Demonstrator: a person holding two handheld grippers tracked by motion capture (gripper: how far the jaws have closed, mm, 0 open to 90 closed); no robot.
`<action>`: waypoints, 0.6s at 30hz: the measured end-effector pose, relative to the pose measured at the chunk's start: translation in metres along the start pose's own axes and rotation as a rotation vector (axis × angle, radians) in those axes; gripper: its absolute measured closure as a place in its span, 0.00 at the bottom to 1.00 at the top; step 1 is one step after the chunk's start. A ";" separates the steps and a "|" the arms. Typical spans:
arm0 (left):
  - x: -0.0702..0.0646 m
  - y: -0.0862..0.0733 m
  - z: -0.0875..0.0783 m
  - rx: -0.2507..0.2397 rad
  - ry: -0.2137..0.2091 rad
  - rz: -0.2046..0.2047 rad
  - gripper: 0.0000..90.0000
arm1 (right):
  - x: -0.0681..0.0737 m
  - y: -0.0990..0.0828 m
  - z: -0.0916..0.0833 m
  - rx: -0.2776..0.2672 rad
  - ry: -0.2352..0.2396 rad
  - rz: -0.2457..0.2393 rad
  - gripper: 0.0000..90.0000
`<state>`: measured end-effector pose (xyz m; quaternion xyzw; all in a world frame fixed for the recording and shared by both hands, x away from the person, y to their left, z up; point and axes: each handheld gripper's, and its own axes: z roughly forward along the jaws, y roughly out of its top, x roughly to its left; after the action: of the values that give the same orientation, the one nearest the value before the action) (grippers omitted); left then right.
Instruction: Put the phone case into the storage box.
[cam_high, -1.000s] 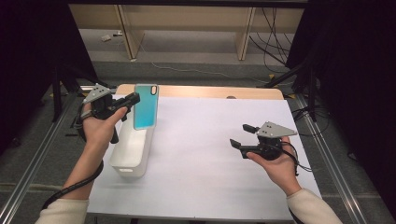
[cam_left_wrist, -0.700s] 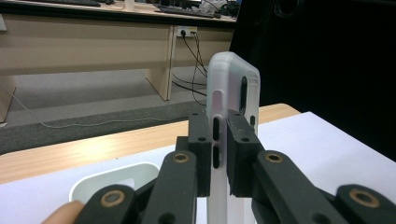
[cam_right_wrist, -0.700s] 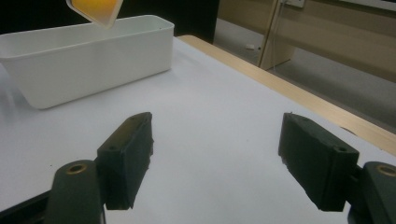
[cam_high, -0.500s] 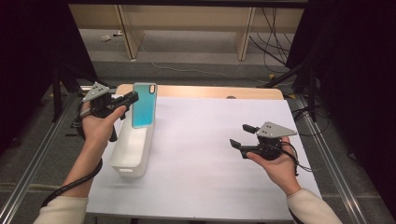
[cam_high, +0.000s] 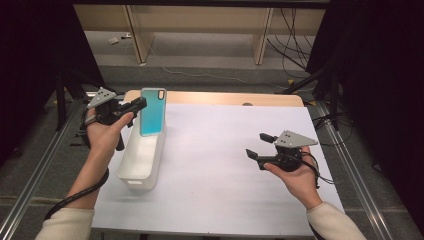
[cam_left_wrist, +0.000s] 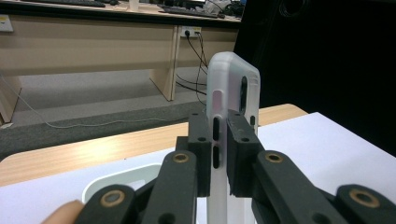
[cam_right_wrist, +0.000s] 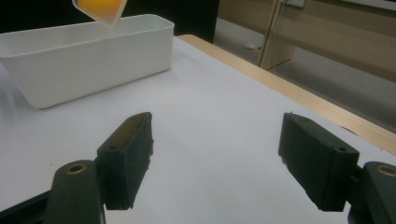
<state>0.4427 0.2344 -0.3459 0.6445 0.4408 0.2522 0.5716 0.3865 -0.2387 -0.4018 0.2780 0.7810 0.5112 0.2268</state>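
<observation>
Left tool (cam_high: 131, 107), upper left of the high view: jaws clenched on the edge of a phone case (cam_high: 152, 112), held upright, its lower end over the far end of the white bin (cam_high: 141, 162). In the left tool's own view the pads (cam_left_wrist: 201, 149) press either side of the translucent case (cam_left_wrist: 233, 88), seen edge-on at centre frame. Right tool (cam_high: 260, 147), right of centre in the high view: jaws released, spread wide, nothing between them, held above the white surface (cam_high: 215, 165). The bin (cam_right_wrist: 84, 56) lies at upper left of the right tool's view.
</observation>
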 end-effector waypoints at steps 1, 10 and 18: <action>0.000 0.000 0.000 0.001 0.001 0.002 0.91 | 0.000 0.000 0.000 -0.002 -0.001 -0.002 0.30; 0.003 -0.001 0.003 0.004 -0.002 0.005 0.91 | 0.000 0.000 -0.001 0.007 0.010 -0.002 0.30; 0.005 -0.001 0.005 0.000 -0.003 0.010 0.91 | 0.000 0.000 0.000 -0.003 0.002 -0.003 0.30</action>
<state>0.4489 0.2363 -0.3484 0.6471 0.4366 0.2541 0.5710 0.3866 -0.2389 -0.4022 0.2759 0.7808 0.5123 0.2273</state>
